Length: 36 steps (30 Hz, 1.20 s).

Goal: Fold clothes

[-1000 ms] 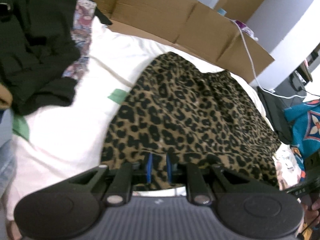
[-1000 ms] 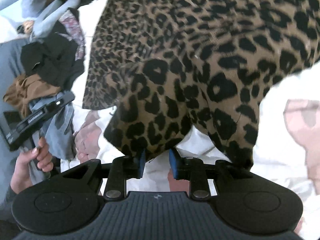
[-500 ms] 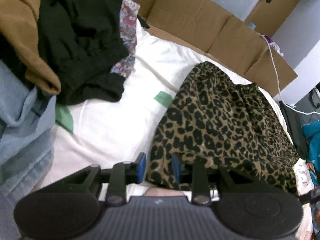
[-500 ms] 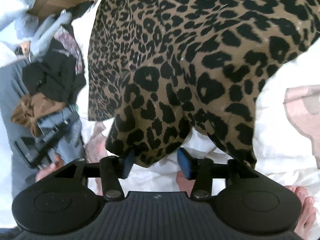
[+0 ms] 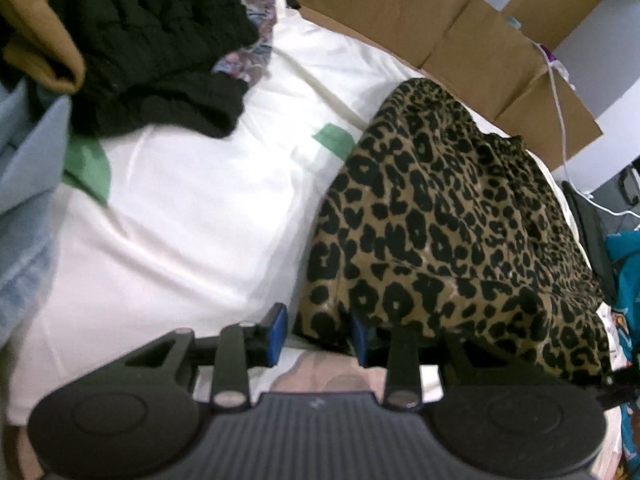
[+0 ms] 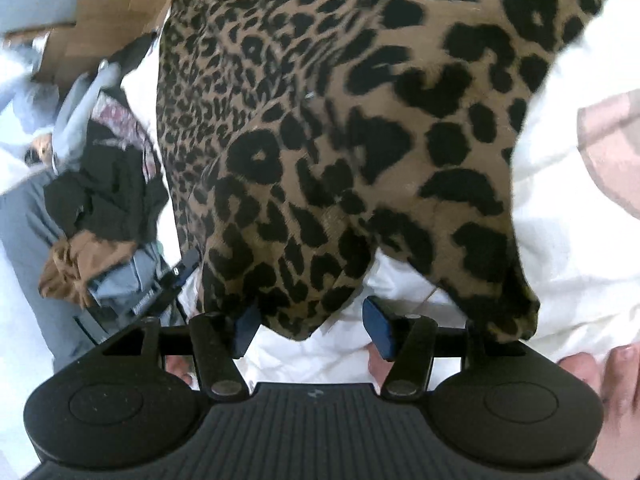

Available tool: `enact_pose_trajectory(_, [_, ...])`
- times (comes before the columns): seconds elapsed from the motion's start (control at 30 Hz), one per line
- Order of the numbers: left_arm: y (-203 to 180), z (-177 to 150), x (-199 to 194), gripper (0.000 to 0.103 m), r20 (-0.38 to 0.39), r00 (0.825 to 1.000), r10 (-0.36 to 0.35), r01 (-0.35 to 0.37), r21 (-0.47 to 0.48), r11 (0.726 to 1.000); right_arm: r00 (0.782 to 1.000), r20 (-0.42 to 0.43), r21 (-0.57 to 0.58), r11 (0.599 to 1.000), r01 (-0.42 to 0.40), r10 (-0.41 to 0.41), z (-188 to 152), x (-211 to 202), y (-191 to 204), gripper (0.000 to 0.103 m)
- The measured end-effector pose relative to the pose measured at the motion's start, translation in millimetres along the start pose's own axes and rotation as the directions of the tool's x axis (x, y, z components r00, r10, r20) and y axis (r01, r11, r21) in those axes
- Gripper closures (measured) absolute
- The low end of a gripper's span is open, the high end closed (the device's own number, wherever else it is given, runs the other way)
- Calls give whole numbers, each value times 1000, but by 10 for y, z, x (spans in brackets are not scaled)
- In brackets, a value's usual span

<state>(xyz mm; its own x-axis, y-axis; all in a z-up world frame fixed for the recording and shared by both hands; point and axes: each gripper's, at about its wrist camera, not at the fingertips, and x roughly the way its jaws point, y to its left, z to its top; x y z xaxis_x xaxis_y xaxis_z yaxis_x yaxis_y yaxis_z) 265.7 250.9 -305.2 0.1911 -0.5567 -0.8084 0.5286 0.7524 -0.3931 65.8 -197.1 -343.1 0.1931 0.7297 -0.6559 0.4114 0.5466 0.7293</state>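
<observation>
Both tongs stand wide and grip nothing: the left tongs (image 5: 318, 334) have the skirt's (image 5: 448, 236) near hem lying over the right blue pad, and the right tongs (image 6: 311, 328) have a hanging fold of it dipping between their pads (touching the left one). A second ago both pairs were pinched on that hem, and each has since let go. The leopard skirt lies spread on the white bed (image 5: 192, 216), just ahead of both tongs.

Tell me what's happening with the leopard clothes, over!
Left gripper open, right gripper open. Leopard-print garment spread on white bedding, near edge between both sets of fingers, ungripped. Dark clothes pile off to the side, not in the way.
</observation>
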Motion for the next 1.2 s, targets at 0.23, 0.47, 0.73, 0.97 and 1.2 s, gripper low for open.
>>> enact_pose_trajectory(0.23, [7, -11, 47, 74, -1, 1000, -18, 18, -11, 1000, 999, 26, 29, 999, -43, 42, 16, 93, -69, 48])
enact_pose_trajectory(0.47, [47, -5, 26, 89, 5, 1000, -26, 26, -38, 999, 999, 10, 8, 999, -43, 43, 10, 61, -56, 100])
enact_pose_trajectory(0.73, [-9, 72, -188, 98, 33, 999, -32, 33, -36, 999, 1000, -3, -106, 994, 29, -29, 7, -178, 50, 102])
enact_pose_trajectory(0.97, [-171, 341, -691, 99, 120, 992, -46, 48, -16, 999, 995, 2, -184, 978, 96, -97, 38, -406, 87, 102])
enact_pose_trajectory(1.2, [-359, 580, -860, 99, 156, 987, -33, 32, 8, 999, 993, 6, -241, 963, 119, -121, 105, -570, 83, 103])
